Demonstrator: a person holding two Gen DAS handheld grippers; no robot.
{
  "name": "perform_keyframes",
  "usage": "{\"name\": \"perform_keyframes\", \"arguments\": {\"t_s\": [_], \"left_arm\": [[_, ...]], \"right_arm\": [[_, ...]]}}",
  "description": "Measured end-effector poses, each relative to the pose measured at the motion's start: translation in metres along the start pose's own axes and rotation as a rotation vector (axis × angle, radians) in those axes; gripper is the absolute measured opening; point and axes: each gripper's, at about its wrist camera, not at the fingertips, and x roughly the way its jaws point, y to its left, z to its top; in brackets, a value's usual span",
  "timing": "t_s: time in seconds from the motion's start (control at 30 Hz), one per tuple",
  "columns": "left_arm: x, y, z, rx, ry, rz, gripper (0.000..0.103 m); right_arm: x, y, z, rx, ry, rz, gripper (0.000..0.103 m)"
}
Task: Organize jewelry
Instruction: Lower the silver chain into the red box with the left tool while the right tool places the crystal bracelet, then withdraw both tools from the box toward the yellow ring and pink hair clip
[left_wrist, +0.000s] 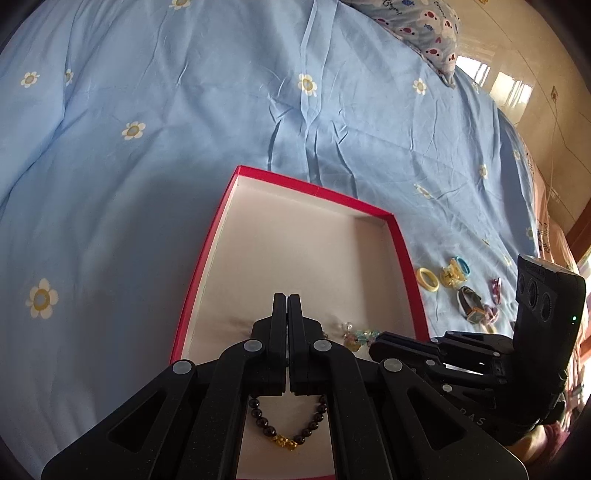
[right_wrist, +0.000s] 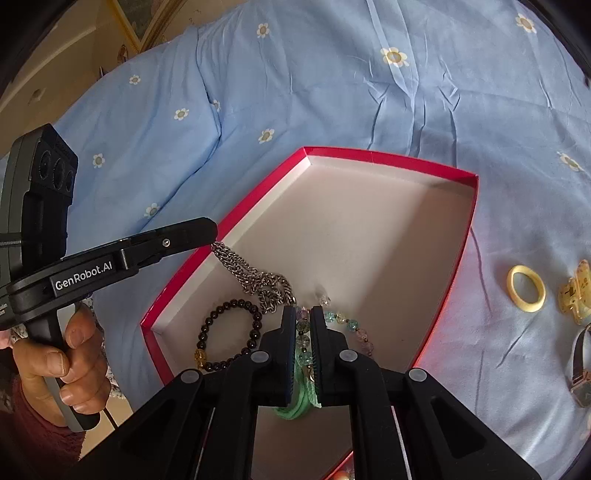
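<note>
A red box (left_wrist: 321, 190) with a pale inside lies on the blue bedsheet; it also shows in the right wrist view (right_wrist: 388, 157). My left gripper (left_wrist: 287, 299) is shut on a silver chain (right_wrist: 255, 277), which hangs from its tip (right_wrist: 210, 230) into the box. A black bead bracelet (right_wrist: 221, 332) with a gold charm lies in the box, also seen in the left wrist view (left_wrist: 288, 432). My right gripper (right_wrist: 303, 314) is shut on a pastel crystal bead bracelet (right_wrist: 347, 325) with a green cord (right_wrist: 299, 402), low over the box.
Right of the box on the sheet lie a yellow ring (right_wrist: 526, 283), a yellow hair claw (right_wrist: 574, 291), a wristwatch (right_wrist: 580, 365), a blue ring (left_wrist: 461, 266) and pink items (left_wrist: 495, 291). A patterned pillow (left_wrist: 424, 26) lies far right. The bed's edge and floor (left_wrist: 535, 103) are at right.
</note>
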Motion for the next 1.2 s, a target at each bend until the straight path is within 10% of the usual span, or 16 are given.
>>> {"name": "perform_keyframes", "arguments": {"t_s": [0.7,0.87,1.2], "left_arm": [[0.020,0.008,-0.024,-0.018,0.084,0.063,0.001],[0.013,0.004,-0.026,-0.026,0.073,0.072,0.023],[-0.007,-0.035,-0.025,0.019,0.043,0.022,0.040]], "right_arm": [[0.002,-0.003,-0.002,0.034,0.022,0.026,0.013],[-0.022,-0.006,-0.002,0.051,-0.030,0.020,0.036],[-0.089,-0.046,-0.021,0.139,-0.116,-0.060,0.036]]}}
